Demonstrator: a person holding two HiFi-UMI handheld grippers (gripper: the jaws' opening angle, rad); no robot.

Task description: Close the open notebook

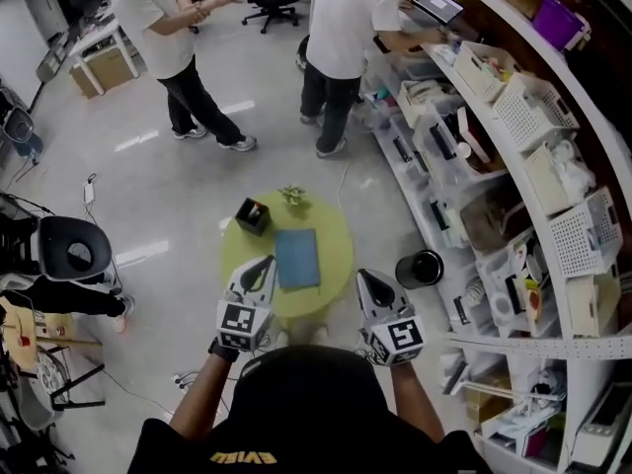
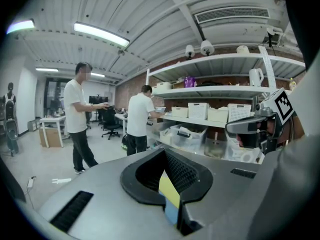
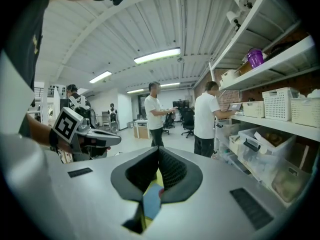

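Observation:
A blue notebook (image 1: 297,259) lies flat with its cover down on a small round yellow-green table (image 1: 336,227). My left gripper (image 1: 265,263) hovers at the table's near left edge, just left of the notebook, its jaw tips together and empty. My right gripper (image 1: 367,276) hangs off the near right edge, jaws together and empty too. In the left gripper view the jaws (image 2: 164,151) meet at the tips, and a strip of table and blue notebook (image 2: 171,214) shows in the gap beneath. The right gripper view shows its jaws (image 3: 158,150) the same way, with the notebook (image 3: 151,201) below.
A black pen holder (image 1: 252,215) and a small plant (image 1: 293,197) stand at the table's far side. A black bin (image 1: 421,269) sits on the floor to the right, before long shelves (image 1: 533,166) of boxes. Two people (image 1: 163,28) (image 1: 341,38) stand beyond. A black chair (image 1: 74,248) is at left.

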